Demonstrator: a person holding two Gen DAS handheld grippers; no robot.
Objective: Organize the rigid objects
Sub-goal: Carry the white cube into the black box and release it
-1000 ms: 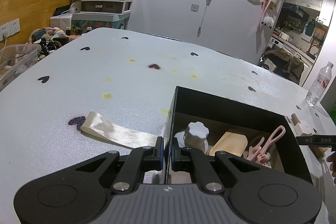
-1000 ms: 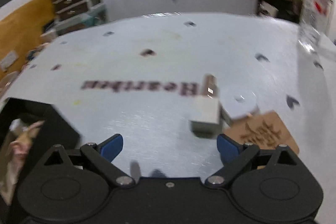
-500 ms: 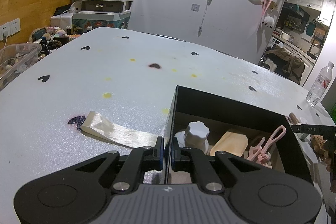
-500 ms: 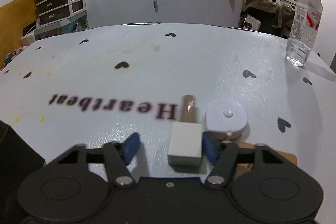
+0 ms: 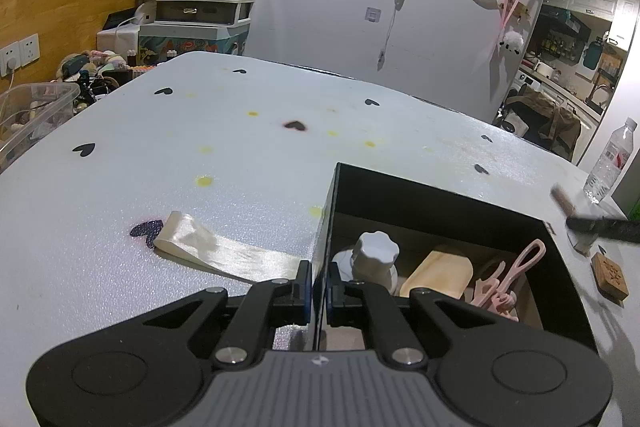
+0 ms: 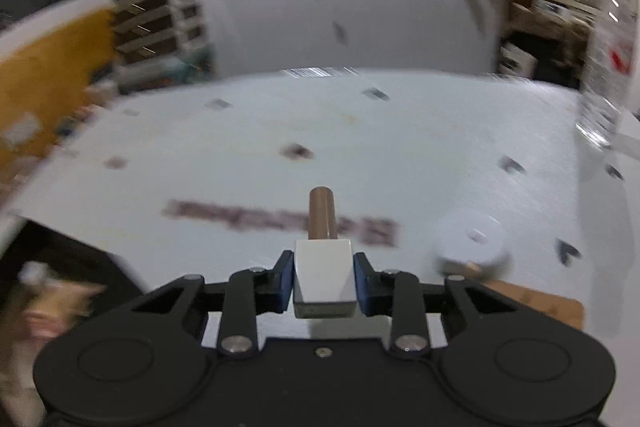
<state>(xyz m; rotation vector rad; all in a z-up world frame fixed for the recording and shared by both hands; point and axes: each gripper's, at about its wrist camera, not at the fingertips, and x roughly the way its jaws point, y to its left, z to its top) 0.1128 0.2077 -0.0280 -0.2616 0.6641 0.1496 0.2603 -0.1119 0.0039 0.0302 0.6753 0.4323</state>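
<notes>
Now that your right hand-held gripper [image 6: 323, 282] has clamped the white block [image 6: 323, 277] and lifted it, carry it to the black box [image 5: 440, 197], whose wall your left hand-held gripper [image 5: 316, 287] stays pinched on.

The box [image 5: 452, 195] sits on the table [image 5: 240, 155], ribbon [image 5: 224, 255] at its left, wooden tile [image 5: 610, 275] at its right.

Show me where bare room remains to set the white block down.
Bare tabletop lies beyond the ribbon and left of the black box. Inside it is crowded: white knob, wooden piece, pink clips.
</notes>
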